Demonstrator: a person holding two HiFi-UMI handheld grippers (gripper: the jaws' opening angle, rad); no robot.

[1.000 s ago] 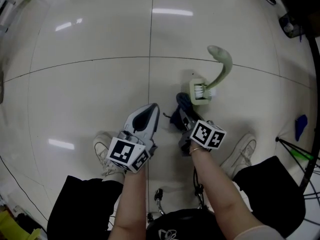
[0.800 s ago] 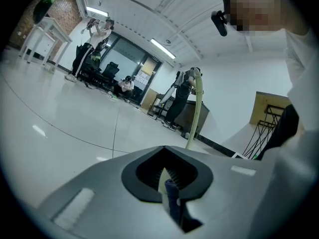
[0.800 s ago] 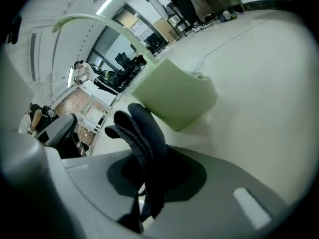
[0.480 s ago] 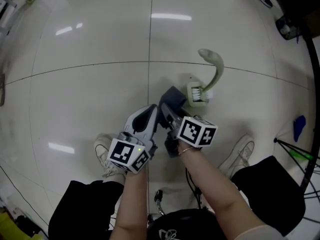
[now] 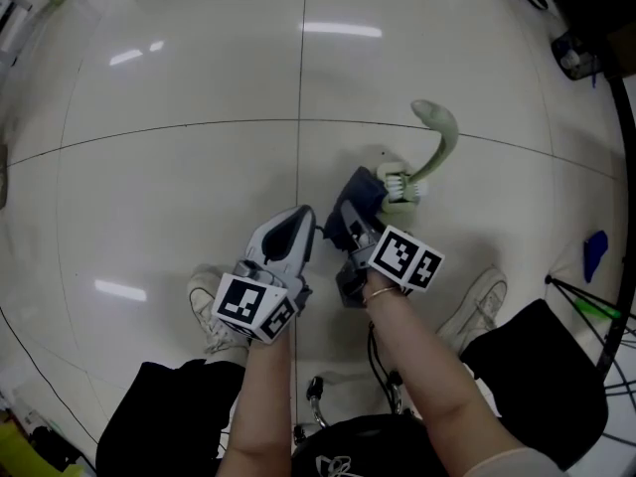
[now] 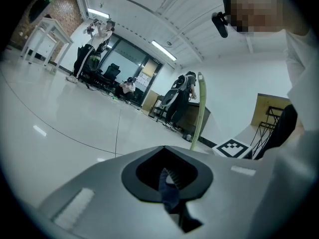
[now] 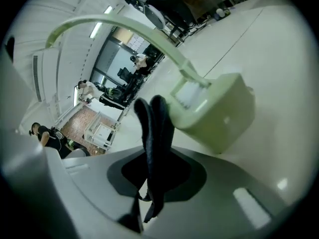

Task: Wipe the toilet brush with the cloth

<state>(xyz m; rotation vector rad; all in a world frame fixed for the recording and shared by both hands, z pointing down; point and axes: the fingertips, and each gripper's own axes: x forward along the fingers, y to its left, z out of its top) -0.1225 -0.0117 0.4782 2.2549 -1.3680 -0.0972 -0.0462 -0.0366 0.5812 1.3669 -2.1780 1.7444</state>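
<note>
This is looking like a big open indoor workspace, a lab or office hall rather than a home. A glossy floor [image 5: 179, 78] of large pale tiles is spreading wide in every direction and reflecting long ceiling strip lights [image 6: 164, 50]. At the far side, glass doors [image 6: 130, 63] are standing behind a cluster of black office chairs [image 6: 110, 73], and several people [image 6: 82, 59] are standing about there. A brick wall [image 6: 62, 19] is rising beside a white table [image 6: 47, 39]. Nearer in, thin tripod legs [image 5: 586, 306] are reaching across the tiles, a black cable [image 5: 30, 356] is trailing along the floor, and a black wire rack [image 6: 271, 118] is leaning by a wall.
</note>
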